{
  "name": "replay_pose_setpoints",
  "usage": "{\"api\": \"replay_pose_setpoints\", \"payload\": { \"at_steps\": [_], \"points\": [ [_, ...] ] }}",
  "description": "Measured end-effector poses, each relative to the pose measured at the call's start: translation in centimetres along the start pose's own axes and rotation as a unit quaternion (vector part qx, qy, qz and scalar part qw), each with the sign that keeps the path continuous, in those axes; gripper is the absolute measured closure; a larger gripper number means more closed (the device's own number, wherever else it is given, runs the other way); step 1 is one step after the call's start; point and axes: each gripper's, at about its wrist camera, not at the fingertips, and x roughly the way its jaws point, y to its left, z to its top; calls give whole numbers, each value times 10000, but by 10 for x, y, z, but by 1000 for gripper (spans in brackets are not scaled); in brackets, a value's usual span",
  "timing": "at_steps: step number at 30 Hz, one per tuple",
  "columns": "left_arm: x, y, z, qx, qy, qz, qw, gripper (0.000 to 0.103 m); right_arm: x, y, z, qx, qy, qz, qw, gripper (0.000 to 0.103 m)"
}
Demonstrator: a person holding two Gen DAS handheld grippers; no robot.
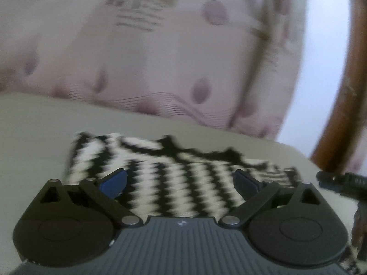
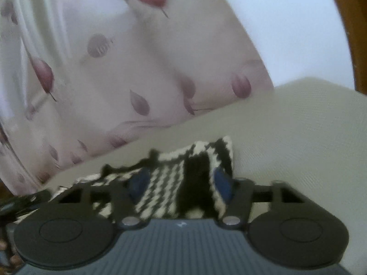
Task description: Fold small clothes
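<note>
The black-and-white knitted garment (image 1: 174, 174) lies on the pale table (image 1: 34, 137), between the table's near edge and the flowered curtain (image 1: 160, 57) behind it. Seen from the left wrist it is mostly flat, with a dark trimmed edge on its curtain side. Seen from the right wrist, one end of the garment (image 2: 195, 176) stands up in a bunched flap, so a fold looks begun but not laid down; I judge the task to be in its early or middle part, with the flap left to carry over and flatten.

The left tool (image 1: 180, 182) is spread wide just above the garment and pinches nothing. The right tool (image 2: 181, 184) has the raised flap between its blue pads (image 2: 221, 183), its jaws partly drawn in; motion blur hides whether the pads press the knit, so I cannot tell if it grips.

Beyond the garment hangs the curtain, and a brown wooden frame (image 1: 339, 119) stands off to one side of it. Nothing lies on the table in the fold's way.
</note>
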Motion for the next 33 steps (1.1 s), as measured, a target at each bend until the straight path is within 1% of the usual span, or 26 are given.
{"api": "replay_pose_setpoints", "payload": {
  "at_steps": [3, 4, 5, 6, 7, 8, 10, 11, 12, 14, 16, 17, 18, 19, 22, 25, 29, 33],
  "points": [
    [3, 20, -5, -292, 7, 156, 9995, 4, 33, -1, 12, -298, 381, -87, 9988, 44],
    [7, 24, -8, -383, 38, 239, 9990, 4, 46, -2, 13, -314, 603, -145, 9976, 44],
    [9, 29, -10, -541, 100, 249, 9982, 4, 60, -4, 13, -296, 843, -244, 9957, 57],
    [10, 35, -9, -724, 97, 192, 9971, 4, 67, -4, 11, -294, 980, -259, 9944, 72],
    [8, 39, -9, -876, -1, 152, 9960, 4, 72, -3, 9, -345, 1082, -210, 9933, 87],
    [7, 42, -11, -983, -36, 161, 9950, 4, 72, 2, 7, -464, 1062, -184, 9931, 90],
    [7, 48, -12, -1165, -39, 177, 9930, 4, 65, 13, 7, -776, 707, -164, 9943, 91],
    [6, 51, -12, -1240, -76, 190, 9921, 4, 58, 15, 8, -767, 438, -213, 9959, 91],
    [5, 53, -13, -1291, -99, 204, 9914, 4, 50, 15, 12, -647, 111, -286, 9974, 91],
    [5, 53, -13, -1305, -112, 213, 9912, 3, 44, 6, 13, -314, -126, -310, 9989, 92],
    [3, 51, -13, -1299, -181, 298, 9909, 3, 51, 0, 4, -207, 6, -496, 9986, 92],
    [2, 52, -13, -1314, -198, 330, 9906, 3, 57, -4, -3, -157, 179, -590, 9980, 92],
    [3, 53, -13, -1347, -204, 360, 9900, 3, 58, -9, -8, -72, 325, -639, 9974, 92],
    [3, 55, -14, -1403, -221, 395, 9891, 3, 61, -10, -10, -10, 381, -654, 9971, 92],
    [2, 57, -14, -1491, -250, 401, 9877, 2, 62, -8, -9, -5, 399, -761, 9963, 92],
    [2, 56, -14, -1459, -224, 415, 9882, 1, 61, -8, -11, 49, 359, -841, 9958, 91],
    [2, 57, -14, -1438, -200, 390, 9886, 0, 68, -15, -8, 288, 433, -1002, 9936, 92],
    [2, 54, -13, -1340, -164, 441, 9899, 0, 68, -15, -6, 325, 451, -1137, 9920, 92]
  ]
}}
